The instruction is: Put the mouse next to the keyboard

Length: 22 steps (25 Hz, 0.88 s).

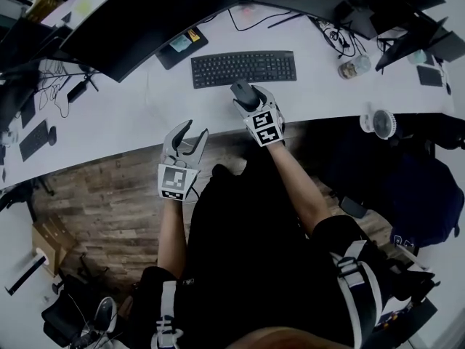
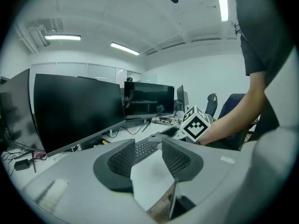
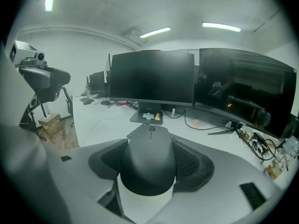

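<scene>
1. The right gripper (image 1: 249, 97) is gripping the mouse (image 3: 149, 167). Its jaws are standing wide, with both ribbed pads pressing against the sides of the dark mouse body.
2. The mouse is sitting just on the person's side of the keyboard (image 1: 243, 69), about level with the middle of the keyboard's near edge. Its scroll wheel is pointing toward the keyboard. Whether it is resting on the white table (image 1: 145, 104) or hanging just above it cannot be told.
3. The left gripper (image 1: 194, 129) is hovering to the near left of the keyboard, well apart from it, above the table's near edge.
4. The left gripper's jaws are standing apart and holding nothing. In the left gripper view only bare table top and the far-off keyboard are showing through the gap between them.
5. A large dark curved monitor (image 1: 145, 13) is standing beyond the keyboard and to its left. In the right gripper view a second dark screen (image 3: 152, 76) is facing the mouse.
6. A small white fan (image 1: 381, 122) is sitting far to the right of the keyboard, at the table's near edge. A glass jar (image 1: 354, 67) is standing to the right of the keyboard.
7. The person's arms are reaching forward from a dark shirt, over the wooden floor (image 1: 94, 195) on the near side of the keyboard.
</scene>
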Available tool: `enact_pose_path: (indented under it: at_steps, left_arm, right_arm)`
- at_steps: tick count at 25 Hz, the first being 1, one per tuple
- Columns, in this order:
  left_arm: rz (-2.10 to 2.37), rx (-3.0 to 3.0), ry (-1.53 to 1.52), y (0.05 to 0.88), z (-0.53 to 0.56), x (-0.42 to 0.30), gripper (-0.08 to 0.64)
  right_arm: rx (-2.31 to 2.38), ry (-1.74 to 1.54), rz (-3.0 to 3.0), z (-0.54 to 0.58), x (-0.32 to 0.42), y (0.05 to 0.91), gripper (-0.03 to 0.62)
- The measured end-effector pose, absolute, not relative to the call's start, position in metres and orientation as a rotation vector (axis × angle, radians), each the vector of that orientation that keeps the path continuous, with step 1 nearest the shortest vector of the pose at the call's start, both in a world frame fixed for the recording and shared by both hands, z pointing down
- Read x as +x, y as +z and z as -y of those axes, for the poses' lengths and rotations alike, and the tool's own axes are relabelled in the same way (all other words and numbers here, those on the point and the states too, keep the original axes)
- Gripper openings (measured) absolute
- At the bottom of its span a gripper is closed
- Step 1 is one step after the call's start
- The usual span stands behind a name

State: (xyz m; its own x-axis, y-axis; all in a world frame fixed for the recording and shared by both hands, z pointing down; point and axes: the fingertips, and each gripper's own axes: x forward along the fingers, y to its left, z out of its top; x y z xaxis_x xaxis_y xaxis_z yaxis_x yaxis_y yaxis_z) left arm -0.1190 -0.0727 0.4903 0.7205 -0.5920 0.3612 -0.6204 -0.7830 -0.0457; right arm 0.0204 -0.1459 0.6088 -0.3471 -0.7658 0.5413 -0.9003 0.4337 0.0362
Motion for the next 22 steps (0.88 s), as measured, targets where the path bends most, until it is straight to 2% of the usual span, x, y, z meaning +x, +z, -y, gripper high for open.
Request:
enact_pose_path:
  at_steps: [22]
  left_arm:
    - [1.014, 2.814, 0.606, 0.489, 0.138, 0.008, 0.178]
  right_arm:
    - [1.398, 0.436, 2.155, 0.188, 0.170, 0.624, 0.297]
